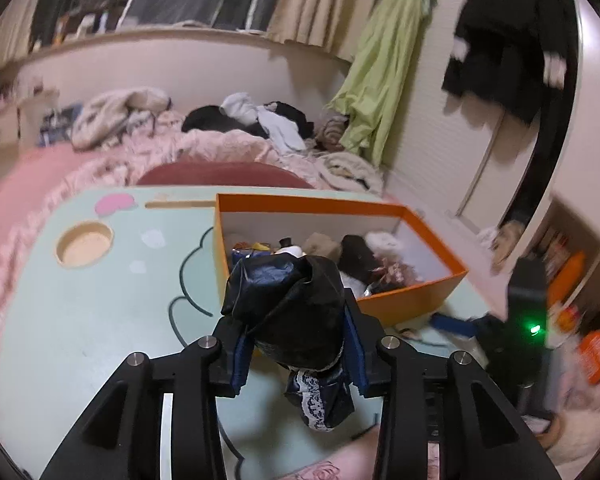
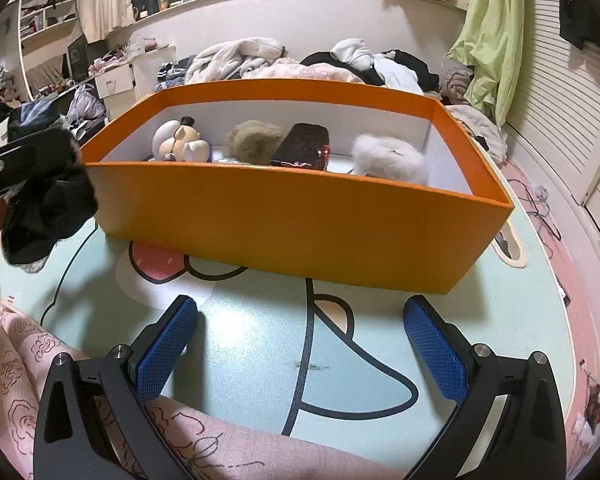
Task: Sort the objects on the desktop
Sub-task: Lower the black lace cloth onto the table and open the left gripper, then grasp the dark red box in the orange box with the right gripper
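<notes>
the orange box [image 2: 296,232] stands open on the pale green cartoon-printed table [image 2: 260,360], and everything here is placed from it. the left gripper [image 1: 296,320] hangs just short of the box's near wall, its fingers narrowed and pressing on a crumpled black bundle [image 1: 288,304], a shiny dark piece of cloth or bag with a strip of white lace [image 1: 312,392] dangling below the pads; the bundle is lifted clear of the table. from the right wrist view the same bundle shows as a dark blurred mass just beside the box's left end. the right gripper [image 2: 300,344] hovers over the table in front of the box's long near wall, its blue-padded fingers [image 2: 168,348] spread wide with nothing between them, only bare tabletop. inside the box, along its far wall, lie a cream figurine with a small black hat [image 2: 182,142] toward the left end, a brown fuzzy lump [image 2: 252,142] beside it, a dark rectangular pouch [image 2: 304,146] leaning next to that, and a white fluffy thing [image 2: 388,158] toward the right end. a round cup hole [image 1: 85,243] is cut into the table well to the left of the box. a pink flower-print cloth [image 2: 28,380] lies at the table's near edge, in front of the box.
</notes>
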